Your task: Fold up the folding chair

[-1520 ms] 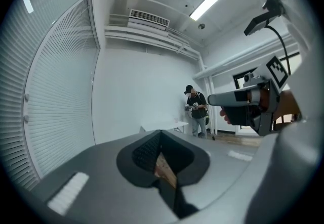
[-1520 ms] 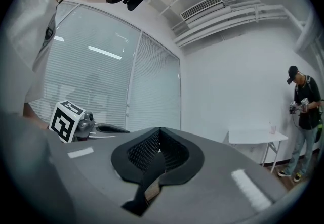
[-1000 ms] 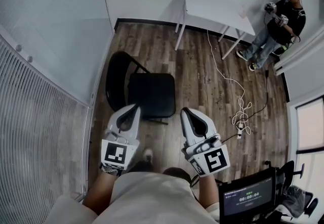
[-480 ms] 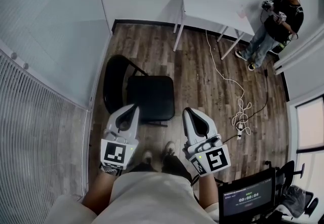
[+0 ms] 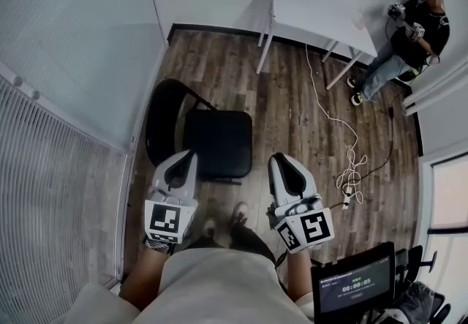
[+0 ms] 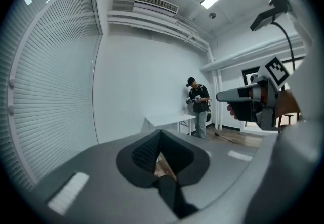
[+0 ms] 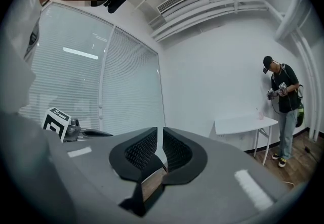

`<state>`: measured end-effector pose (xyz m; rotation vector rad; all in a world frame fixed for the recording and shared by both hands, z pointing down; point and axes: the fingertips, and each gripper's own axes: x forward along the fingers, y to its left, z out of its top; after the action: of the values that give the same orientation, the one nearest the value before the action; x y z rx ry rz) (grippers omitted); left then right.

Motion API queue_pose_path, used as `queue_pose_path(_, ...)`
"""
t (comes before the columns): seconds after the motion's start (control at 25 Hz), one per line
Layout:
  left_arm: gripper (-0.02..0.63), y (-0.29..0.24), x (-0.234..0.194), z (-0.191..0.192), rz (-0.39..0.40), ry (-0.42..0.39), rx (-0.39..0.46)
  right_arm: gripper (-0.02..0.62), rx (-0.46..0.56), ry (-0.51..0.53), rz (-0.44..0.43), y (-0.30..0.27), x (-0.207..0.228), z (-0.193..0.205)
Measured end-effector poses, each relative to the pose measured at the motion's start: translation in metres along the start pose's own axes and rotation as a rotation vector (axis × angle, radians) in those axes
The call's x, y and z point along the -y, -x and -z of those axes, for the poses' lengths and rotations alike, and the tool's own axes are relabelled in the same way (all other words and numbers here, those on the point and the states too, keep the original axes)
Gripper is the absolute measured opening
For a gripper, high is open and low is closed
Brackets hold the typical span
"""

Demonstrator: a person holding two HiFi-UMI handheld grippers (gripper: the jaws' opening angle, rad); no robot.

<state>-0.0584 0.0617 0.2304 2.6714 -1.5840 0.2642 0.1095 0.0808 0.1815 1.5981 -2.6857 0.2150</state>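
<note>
Overhead, the folding chair (image 5: 212,141) stands unfolded at the left edge of the wooden floor (image 5: 292,110), beside the wall, with its seat just ahead of both grippers. The left gripper (image 5: 189,156) points over the seat's near left corner, and the right gripper (image 5: 278,162) hangs just off its near right corner. Both forearms reach forward side by side. In the left gripper view the jaws are pressed together with nothing between them, and the chair is out of sight. In the right gripper view the jaws have just been opening to a thin, empty slit and point level toward the far wall.
</note>
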Motion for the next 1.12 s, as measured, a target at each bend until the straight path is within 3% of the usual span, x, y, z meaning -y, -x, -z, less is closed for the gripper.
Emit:
queue_pose_path(0.36, 0.005, -0.023, 0.011, 0.003, -0.085, 0.027, -0.041, 0.044, -0.036, -0.033, -0.088, -0.014, 0.037, 0.006)
queue_pose_path(0.44, 0.069, -0.023, 0.018, 0.006, -0.094, 0.037, -0.057, 0.051, -0.049, -0.038, -0.113, -0.015, 0.043, 0.01)
queue_pose_path(0.6, 0.069, -0.025, 0.026, 0.014, -0.13, 0.044, -0.088, 0.055, -0.081, -0.052, -0.162, -0.021, 0.052, 0.019)
queue_pose_path(1.12, 0.123, -0.005, 0.001, 0.049, -0.274, 0.055, -0.187, 0.135, -0.237, -0.128, -0.233, -0.034, 0.063, 0.077)
